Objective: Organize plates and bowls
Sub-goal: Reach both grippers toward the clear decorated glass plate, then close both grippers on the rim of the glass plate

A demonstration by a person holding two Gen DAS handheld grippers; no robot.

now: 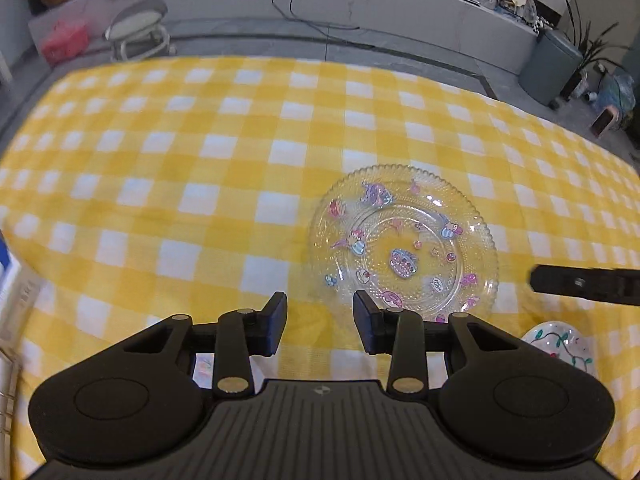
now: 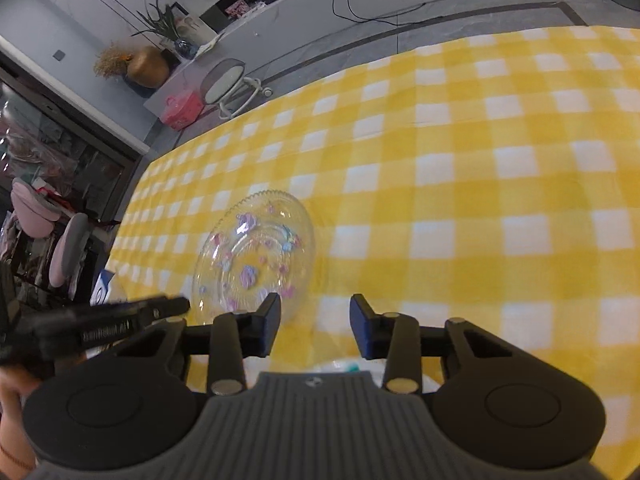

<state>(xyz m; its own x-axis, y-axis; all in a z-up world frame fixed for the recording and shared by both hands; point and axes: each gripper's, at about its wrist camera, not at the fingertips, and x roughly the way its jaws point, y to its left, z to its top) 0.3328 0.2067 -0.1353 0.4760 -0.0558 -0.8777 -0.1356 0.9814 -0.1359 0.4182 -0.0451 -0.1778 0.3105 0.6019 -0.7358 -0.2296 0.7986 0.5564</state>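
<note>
Clear glass plate [image 1: 404, 240] with cartoon prints lies flat on surface [image 1: 200, 160] under yellow-check cloth, right of centre, round, no long axis. White painted bowl [image 1: 560, 346] just beside plate's near right edge, partly cut off. Left gripper [image 1: 320, 322] above cloth beside plate's near rim, jaws parted, nothing between. Right gripper [image 2: 315, 326] jaws parted, empty; bowl partly hidden below it. Blue-white packet [image 1: 12, 280] at left edge. Wide bare cloth behind plate, far edge unobstructed. Stool [image 1: 138, 28] on floor beyond.

A home living room: checked tablecloth [image 1: 200, 140], potted plant [image 2: 160, 24], baby bouncer [image 1: 136, 28].
</note>
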